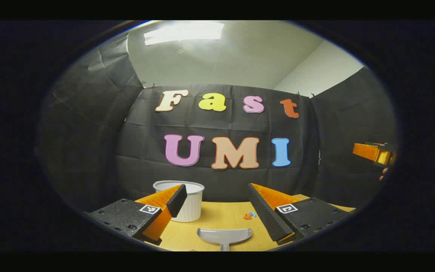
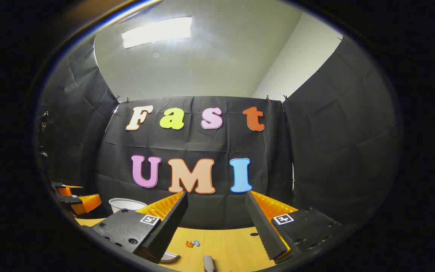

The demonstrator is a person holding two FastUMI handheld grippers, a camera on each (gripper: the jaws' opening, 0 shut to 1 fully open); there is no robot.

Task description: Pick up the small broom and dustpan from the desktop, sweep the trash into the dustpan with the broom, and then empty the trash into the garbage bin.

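Observation:
A grey dustpan [image 1: 224, 237] lies on the wooden desktop [image 1: 217, 221] just ahead of my left gripper [image 1: 216, 189], whose fingers stand wide apart with nothing between them. Small orange and blue trash scraps [image 1: 249, 215] lie beyond the pan to the right. In the right gripper view, my right gripper [image 2: 216, 195] is also open and empty above the desktop [image 2: 236, 245]. The scraps [image 2: 192, 243] lie ahead of it. A pale rim of the dustpan [image 2: 169, 257] peeks from under its left finger. A grey rounded end [image 2: 208, 263] shows at the bottom; what it belongs to I cannot tell.
A white ribbed garbage bin [image 1: 191, 206] stands at the back left of the desk, partly behind my left finger; its rim [image 2: 127, 204] also appears in the right gripper view. The other gripper [image 1: 374, 153] hangs at the far right with a hand behind it.

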